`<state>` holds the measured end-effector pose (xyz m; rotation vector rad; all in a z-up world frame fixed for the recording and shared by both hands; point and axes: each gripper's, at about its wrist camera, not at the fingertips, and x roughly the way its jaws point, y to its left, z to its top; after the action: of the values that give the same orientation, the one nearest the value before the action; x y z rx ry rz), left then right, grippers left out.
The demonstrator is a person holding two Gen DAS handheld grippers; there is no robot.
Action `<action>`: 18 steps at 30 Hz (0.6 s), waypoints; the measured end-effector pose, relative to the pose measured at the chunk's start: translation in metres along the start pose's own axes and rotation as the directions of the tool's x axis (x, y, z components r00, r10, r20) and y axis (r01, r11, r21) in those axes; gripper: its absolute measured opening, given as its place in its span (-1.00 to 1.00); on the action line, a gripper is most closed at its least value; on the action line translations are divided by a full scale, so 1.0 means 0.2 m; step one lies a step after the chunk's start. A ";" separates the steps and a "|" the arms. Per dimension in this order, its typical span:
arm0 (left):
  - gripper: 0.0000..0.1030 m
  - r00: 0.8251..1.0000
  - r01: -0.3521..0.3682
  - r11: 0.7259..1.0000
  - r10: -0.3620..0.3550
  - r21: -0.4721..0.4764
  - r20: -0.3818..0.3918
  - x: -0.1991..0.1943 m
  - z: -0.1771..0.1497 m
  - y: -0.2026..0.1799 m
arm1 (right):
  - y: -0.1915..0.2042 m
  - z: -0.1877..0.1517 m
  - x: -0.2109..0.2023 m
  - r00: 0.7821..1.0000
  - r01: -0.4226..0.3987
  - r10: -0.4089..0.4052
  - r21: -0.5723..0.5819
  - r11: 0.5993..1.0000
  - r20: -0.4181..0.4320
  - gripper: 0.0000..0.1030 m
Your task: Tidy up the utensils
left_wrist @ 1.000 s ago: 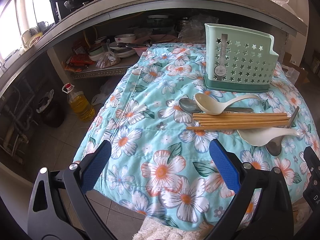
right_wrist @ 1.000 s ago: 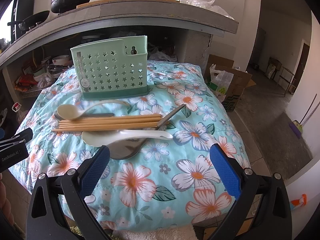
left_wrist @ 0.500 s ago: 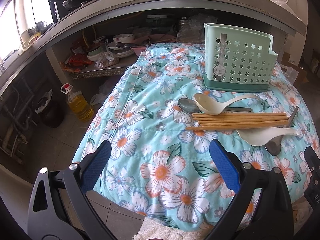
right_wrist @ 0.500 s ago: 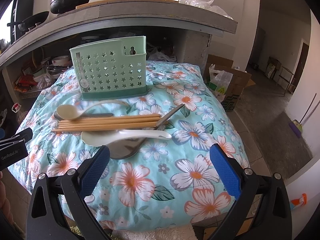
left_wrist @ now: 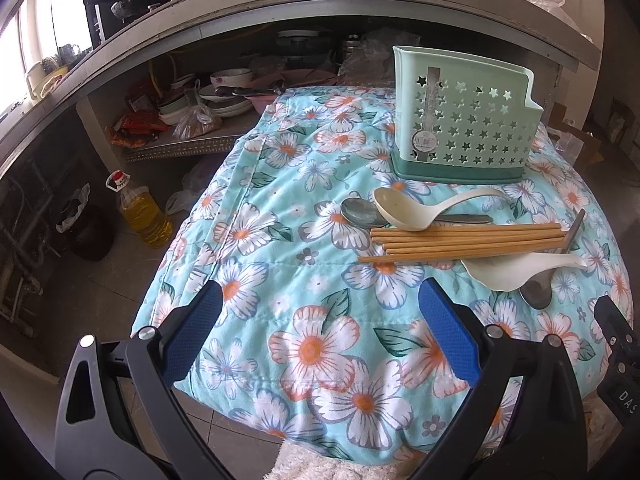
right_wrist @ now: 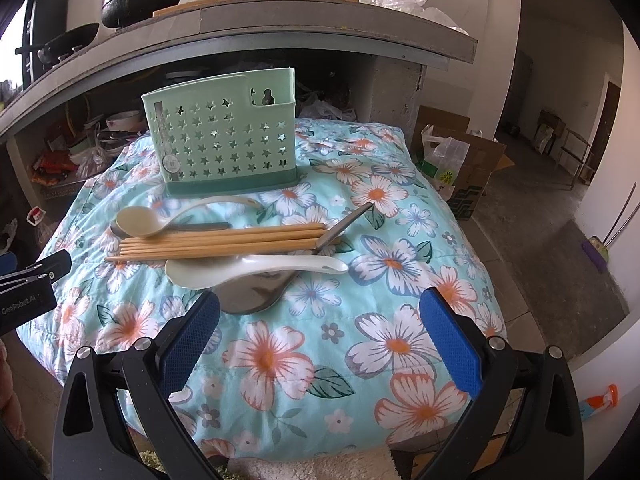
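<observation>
A mint-green utensil holder (left_wrist: 460, 124) (right_wrist: 226, 148) with star holes stands upright at the back of the floral cloth. In front of it lie several wooden chopsticks (left_wrist: 464, 242) (right_wrist: 224, 242), a beige plastic spoon (left_wrist: 412, 212) (right_wrist: 148, 220) over a metal spoon (left_wrist: 360, 212), and a white ceramic spoon (left_wrist: 516, 270) (right_wrist: 256, 268) over a large metal spoon (right_wrist: 254, 294). My left gripper (left_wrist: 320, 328) is open, near the cloth's front left, short of the pile. My right gripper (right_wrist: 320, 332) is open just in front of the large metal spoon.
The floral cloth (left_wrist: 304, 276) (right_wrist: 400, 264) covers a low rounded table. A concrete counter (right_wrist: 280, 24) overhangs behind, with dishes on a shelf (left_wrist: 224, 96). An oil bottle (left_wrist: 140, 212) stands on the floor at left, cardboard boxes and a bag (right_wrist: 448, 160) at right.
Both grippers have edged slightly forward toward the utensils. Nothing on the cloth has moved.
</observation>
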<state>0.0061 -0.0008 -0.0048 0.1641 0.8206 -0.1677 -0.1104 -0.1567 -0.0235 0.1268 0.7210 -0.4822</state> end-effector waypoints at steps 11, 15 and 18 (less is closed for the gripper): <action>0.84 0.994 0.110 0.994 -0.110 -0.025 -0.019 0.10 0.04 0.10 | 0.04 -0.04 0.05 0.994 -0.101 0.102 0.024 0.995 -0.035 0.89; 0.84 0.983 0.184 0.980 -0.184 -0.074 0.001 0.11 0.07 0.15 | 0.04 -0.05 0.07 0.989 -0.143 0.145 0.030 0.989 -0.041 0.89; 0.84 0.973 0.231 0.967 -0.232 -0.109 0.012 0.11 0.10 0.16 | 0.05 -0.06 0.08 0.985 -0.166 0.167 0.016 0.986 -0.040 0.89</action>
<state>0.0418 0.0245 -0.0061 -0.0362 0.8468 -0.3418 -0.1021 -0.1508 -0.0433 0.2077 0.7409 -0.3252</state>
